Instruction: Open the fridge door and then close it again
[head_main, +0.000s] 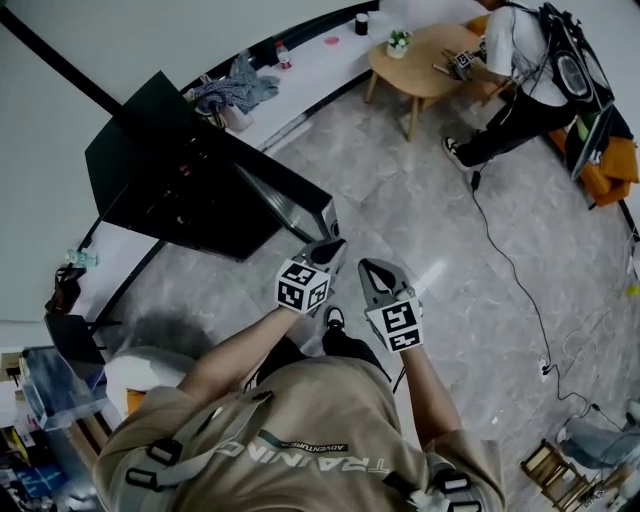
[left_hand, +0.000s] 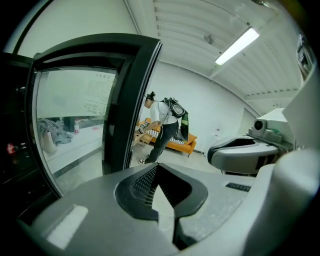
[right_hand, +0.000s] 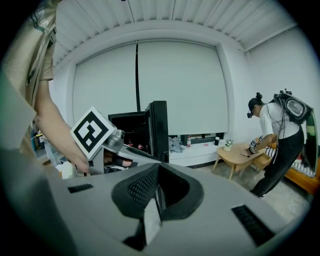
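Head view: the black fridge stands at the left of the frame. Its fridge door is swung open toward the centre, with the free edge reaching out over the grey floor. The left claw sits just beside the door's outer corner, though no view settles whether it touches. Seen from the left gripper view, the glass-panelled door fills the left half of the frame, beyond jaws that are clenched with nothing between them. The right claw is just right of the left one, a little lower in the frame and apart from the door. Its jaws are likewise clenched and empty in the right gripper view, which shows the open fridge at centre left. In the upper right of the head view a second person bends over a round wooden desk. An orange sofa stands at the right edge, and a dark cable trails across the floor.
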